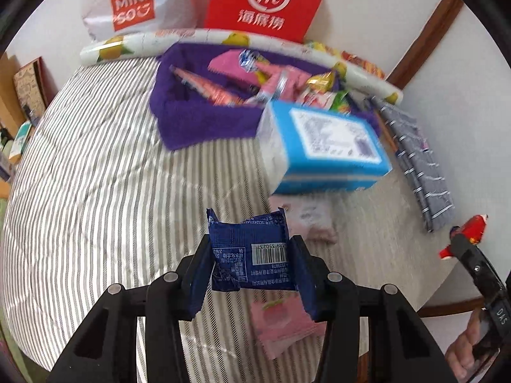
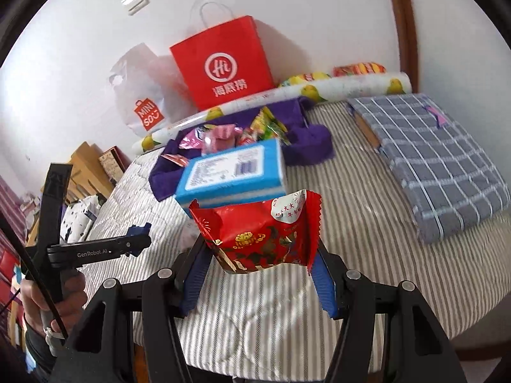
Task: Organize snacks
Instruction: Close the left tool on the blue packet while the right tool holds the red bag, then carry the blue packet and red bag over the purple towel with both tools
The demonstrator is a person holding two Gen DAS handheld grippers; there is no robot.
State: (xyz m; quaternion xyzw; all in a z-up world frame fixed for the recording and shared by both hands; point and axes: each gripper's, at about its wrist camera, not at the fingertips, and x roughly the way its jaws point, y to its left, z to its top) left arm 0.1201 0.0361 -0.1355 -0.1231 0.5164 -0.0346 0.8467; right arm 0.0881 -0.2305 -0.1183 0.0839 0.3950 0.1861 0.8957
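Blur softens much of both wrist views, so the print on the blue tissue pack (image 1: 322, 146) and the heap of wrappers in the purple fabric basket (image 1: 191, 118) cannot be read. The left gripper (image 1: 252, 265) pinches a dark blue snack packet (image 1: 252, 252) between its pads, barcode side facing the camera, lifted clear of the striped quilt (image 1: 95, 166). The right gripper (image 2: 258, 255) is clamped on a red snack packet (image 2: 258, 233), also held above the quilt; the packet covers the tips of its fingers. Below the blue packet lie a pink wrapper (image 1: 281, 322) partly masked by the right-hand finger and a pale pink packet (image 1: 309, 220) too smeared to identify. The basket sits near the far edge of the quilt, the tissue pack just in front of it. Behind the basket, a lemon-print roll (image 1: 134, 43) runs along the quilt's far edge, with a red paper bag (image 1: 265, 0) and a white Miniso bag (image 1: 131, 6) leaning on the white wall. A grey checked cloth (image 2: 434, 159) covers something flat towards the right edge. Wooden trim (image 2: 402, 25) cuts across the wall; cluttered boxes at the left are cut off.
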